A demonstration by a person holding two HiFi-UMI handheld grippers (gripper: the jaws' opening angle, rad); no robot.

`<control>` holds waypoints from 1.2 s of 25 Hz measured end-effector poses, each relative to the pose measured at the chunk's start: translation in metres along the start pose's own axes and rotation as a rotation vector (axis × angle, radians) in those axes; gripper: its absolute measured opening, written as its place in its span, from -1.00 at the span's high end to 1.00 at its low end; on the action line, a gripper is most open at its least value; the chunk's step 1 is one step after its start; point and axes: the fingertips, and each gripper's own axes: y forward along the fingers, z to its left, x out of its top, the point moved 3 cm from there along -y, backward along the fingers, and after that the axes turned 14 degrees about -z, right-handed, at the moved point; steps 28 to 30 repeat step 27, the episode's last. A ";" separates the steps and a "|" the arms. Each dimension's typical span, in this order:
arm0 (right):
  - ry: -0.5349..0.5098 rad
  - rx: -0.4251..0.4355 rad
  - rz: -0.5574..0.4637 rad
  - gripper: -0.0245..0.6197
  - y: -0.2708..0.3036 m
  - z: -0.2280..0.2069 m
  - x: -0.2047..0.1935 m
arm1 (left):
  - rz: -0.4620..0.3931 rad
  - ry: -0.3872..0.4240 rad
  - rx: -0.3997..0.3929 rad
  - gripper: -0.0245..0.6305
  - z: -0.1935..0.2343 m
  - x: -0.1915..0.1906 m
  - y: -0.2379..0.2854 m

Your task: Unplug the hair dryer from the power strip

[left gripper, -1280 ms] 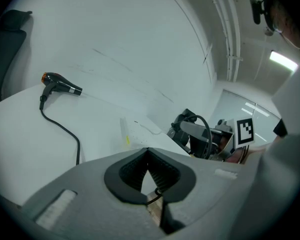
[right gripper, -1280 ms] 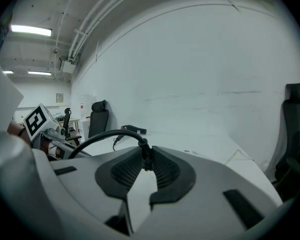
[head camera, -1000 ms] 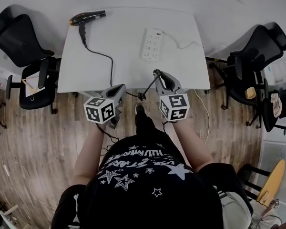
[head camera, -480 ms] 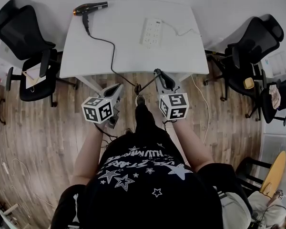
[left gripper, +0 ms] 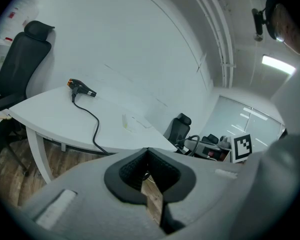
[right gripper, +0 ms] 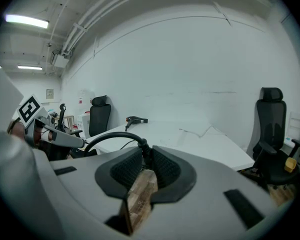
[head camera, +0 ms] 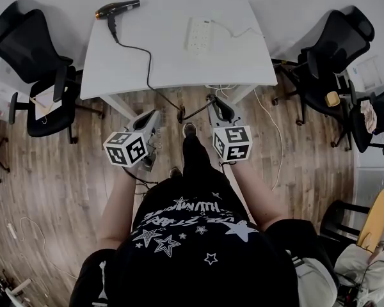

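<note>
Backed off white table (head camera: 201,69), black plug (right gripper: 141,145) pinched — right gripper (right gripper: 145,159)

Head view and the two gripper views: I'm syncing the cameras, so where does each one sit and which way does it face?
Head view: on the person's head, facing steeply down onto the white table; shows black star-print shirt, forearms, left gripper, right gripper.
Left gripper view: on the left gripper, facing across the table; own jaws together, empty.
Right gripper view: on the right gripper, facing the table; own jaws shut on the black plug.
Shared: all three show the black, orange-tipped hair dryer.
</note>
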 end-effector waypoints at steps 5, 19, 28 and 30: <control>-0.006 -0.012 0.016 0.71 -0.012 0.005 -0.006 | 0.004 0.000 -0.001 0.90 -0.001 -0.004 -0.009; -0.014 -0.016 0.038 0.71 -0.033 0.014 -0.015 | 0.014 -0.006 -0.024 0.90 -0.010 -0.013 -0.023; -0.009 -0.020 0.046 0.71 -0.042 0.013 -0.020 | 0.018 -0.011 -0.042 0.90 -0.015 -0.019 -0.025; -0.009 -0.020 0.046 0.71 -0.042 0.013 -0.020 | 0.018 -0.011 -0.042 0.90 -0.015 -0.019 -0.025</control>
